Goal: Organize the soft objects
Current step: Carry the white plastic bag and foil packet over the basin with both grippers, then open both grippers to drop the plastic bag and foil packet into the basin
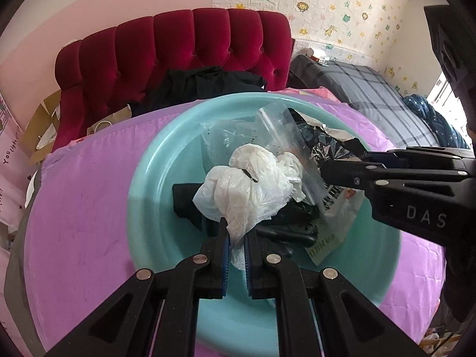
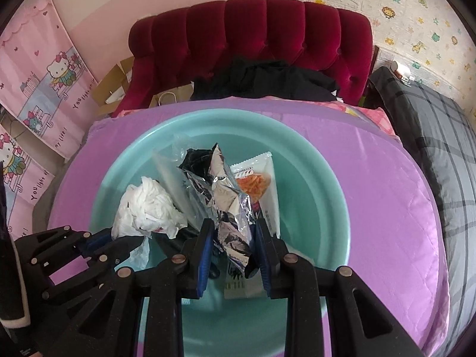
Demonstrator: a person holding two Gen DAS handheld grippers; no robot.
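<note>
1. The teal basin [image 2: 321, 178] has bare floor along its right wall, so there's room there.
2. Its middle is jammed with the white bag [image 1: 253, 184], foil wrapper [image 2: 229, 208] and snack packet [image 2: 261, 178].
3. The purple bedcover [image 2: 386, 193] around the basin is wide open.

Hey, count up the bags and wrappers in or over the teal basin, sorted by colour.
White crumpled plastic bag: 1
Clear plastic bag: 1
Silver and black foil wrapper: 1
White snack packet with orange print: 1
Black items at the bottom of the basin: number unclear
Total clearly countable: 4
</note>
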